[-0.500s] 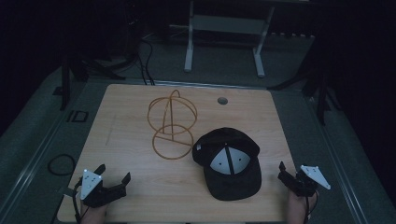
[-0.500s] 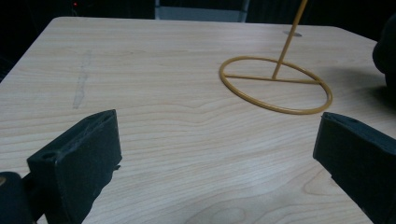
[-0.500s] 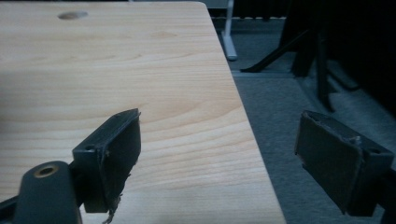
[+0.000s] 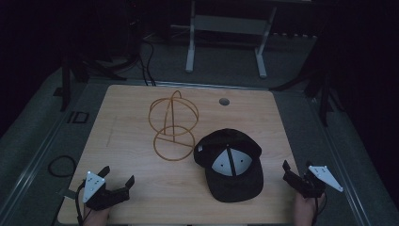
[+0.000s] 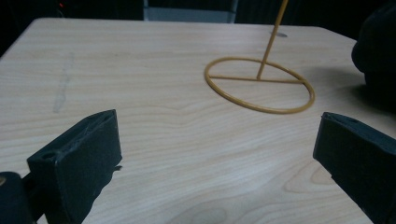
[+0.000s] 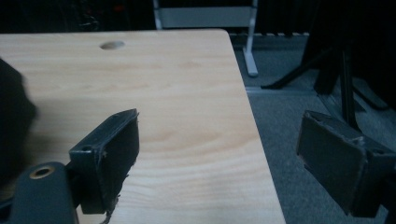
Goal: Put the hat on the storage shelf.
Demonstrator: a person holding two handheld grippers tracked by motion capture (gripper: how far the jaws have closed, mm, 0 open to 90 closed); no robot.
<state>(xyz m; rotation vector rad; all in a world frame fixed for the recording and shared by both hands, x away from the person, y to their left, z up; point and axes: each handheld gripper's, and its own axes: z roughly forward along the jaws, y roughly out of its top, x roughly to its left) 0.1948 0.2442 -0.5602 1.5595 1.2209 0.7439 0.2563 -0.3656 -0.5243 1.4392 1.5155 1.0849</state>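
The left tool (image 4: 115,175) sits at seven o'clock on the tabletop (image 4: 127,141), jaws spread with nothing between them. The wire stand (image 4: 173,126) stands near centre, the black cap (image 4: 230,165) just beside it at four o'clock. The right tool (image 4: 295,175) hangs at the tabletop's four o'clock edge, jaws spread and empty.

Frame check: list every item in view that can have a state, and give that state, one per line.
Black baseball cap with grey underside panels: lying crown-down on the table, inside facing up, untouched.
Gold wire hat stand: upright on its ring base, bare, beside the cap.
Light wooden table: bears cap and stand.
Left hand-held gripper: open, holding nothing.
Right hand-held gripper: open, holding nothing.
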